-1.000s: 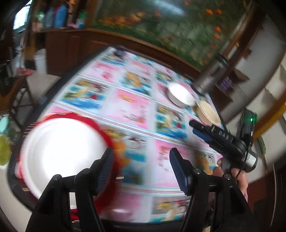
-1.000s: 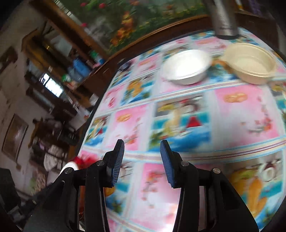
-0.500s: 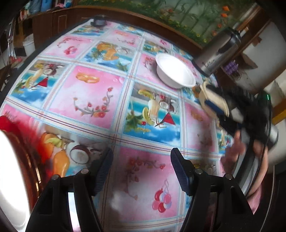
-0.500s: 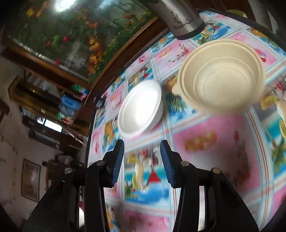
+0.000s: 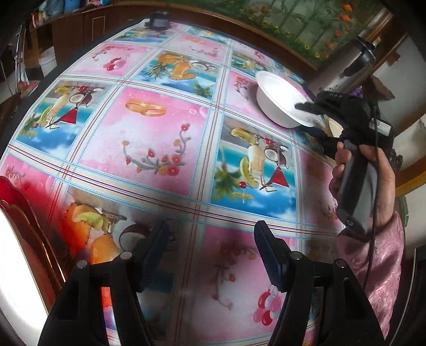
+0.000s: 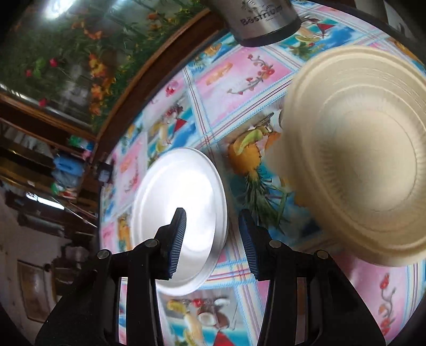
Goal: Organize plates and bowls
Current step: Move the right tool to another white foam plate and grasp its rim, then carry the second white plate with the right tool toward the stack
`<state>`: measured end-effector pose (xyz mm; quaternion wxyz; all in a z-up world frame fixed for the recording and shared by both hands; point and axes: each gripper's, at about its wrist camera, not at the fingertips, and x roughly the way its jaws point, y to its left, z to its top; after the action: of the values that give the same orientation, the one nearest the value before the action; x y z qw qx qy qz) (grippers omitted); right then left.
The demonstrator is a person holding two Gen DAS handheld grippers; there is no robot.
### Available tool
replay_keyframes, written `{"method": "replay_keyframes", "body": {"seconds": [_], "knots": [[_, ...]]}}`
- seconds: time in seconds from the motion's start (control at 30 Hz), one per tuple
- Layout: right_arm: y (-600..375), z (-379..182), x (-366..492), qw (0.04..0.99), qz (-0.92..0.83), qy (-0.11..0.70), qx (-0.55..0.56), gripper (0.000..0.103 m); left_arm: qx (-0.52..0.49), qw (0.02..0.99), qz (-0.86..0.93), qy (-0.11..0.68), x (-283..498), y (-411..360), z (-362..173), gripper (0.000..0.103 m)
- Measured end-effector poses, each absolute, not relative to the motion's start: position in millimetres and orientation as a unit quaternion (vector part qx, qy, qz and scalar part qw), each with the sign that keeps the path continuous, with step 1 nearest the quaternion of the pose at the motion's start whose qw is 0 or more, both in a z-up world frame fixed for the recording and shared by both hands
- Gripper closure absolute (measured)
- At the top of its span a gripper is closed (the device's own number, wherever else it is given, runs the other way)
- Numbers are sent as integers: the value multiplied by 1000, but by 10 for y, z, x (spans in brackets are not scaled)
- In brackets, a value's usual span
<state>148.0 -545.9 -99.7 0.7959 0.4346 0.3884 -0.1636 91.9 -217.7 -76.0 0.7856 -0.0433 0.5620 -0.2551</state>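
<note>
A white bowl [image 6: 191, 186] stands on the patterned tablecloth, with a cream ribbed bowl [image 6: 359, 149] just to its right. My right gripper [image 6: 212, 213] straddles the white bowl's near right rim, one finger over the inside and one outside. Its jaws are closing and the pads do not press on the rim. The left wrist view shows the same white bowl [image 5: 277, 95] at the far right, with the right gripper [image 5: 314, 106] at its rim. My left gripper [image 5: 210, 252] hangs open over bare tablecloth. A red-rimmed white plate [image 5: 10, 186] lies at its left.
A steel thermos [image 6: 261, 18] stands behind the bowls at the table's far edge. A small dark object [image 5: 159, 22] sits at the far side of the table. A hand in a pink sleeve [image 5: 378, 260] holds the right gripper.
The right gripper swung down over the table to the white bowl's rim and its jaws narrowed. The left gripper moved right, off the red-rimmed plate, then nearly stopped.
</note>
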Motion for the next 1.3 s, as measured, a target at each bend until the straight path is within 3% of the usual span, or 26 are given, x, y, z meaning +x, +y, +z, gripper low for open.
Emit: {"method": "replay_keyframes", "body": {"seconds": [0.03, 0.07, 0.23, 0.4, 0.53, 0.77, 0.87, 0.97, 1.3], "knots": [[-5450, -1000, 1482, 798, -167, 392, 426, 88, -46, 785, -254, 563, 925, -2163, -758, 36], [-5440, -999, 1470, 801, -172, 394, 418, 91, -48, 785, -254, 563, 929, -2157, -756, 36], [-5401, -981, 1338, 808, -166, 403, 398, 95, -52, 782, -257, 566, 942, -2166, -739, 36], [-5311, -989, 1028, 806, -126, 437, 378, 95, -53, 793, -256, 549, 991, -2168, -581, 36], [-5163, -968, 659, 813, -81, 463, 343, 95, -71, 787, -265, 552, 1076, -2221, -505, 26], [-4899, -864, 439, 824, 6, 485, 291, 94, -81, 765, -255, 585, 1237, -2455, -578, 25], [-4951, -875, 419, 828, 27, 470, 304, 90, -74, 762, -244, 595, 1229, -2520, -612, 25], [-5059, -892, 360, 829, 26, 456, 324, 75, -89, 755, -242, 603, 1231, -2592, -643, 25], [-5130, -915, 279, 808, 50, 457, 369, 75, -57, 769, -245, 587, 1101, -2878, -623, 26]]}}
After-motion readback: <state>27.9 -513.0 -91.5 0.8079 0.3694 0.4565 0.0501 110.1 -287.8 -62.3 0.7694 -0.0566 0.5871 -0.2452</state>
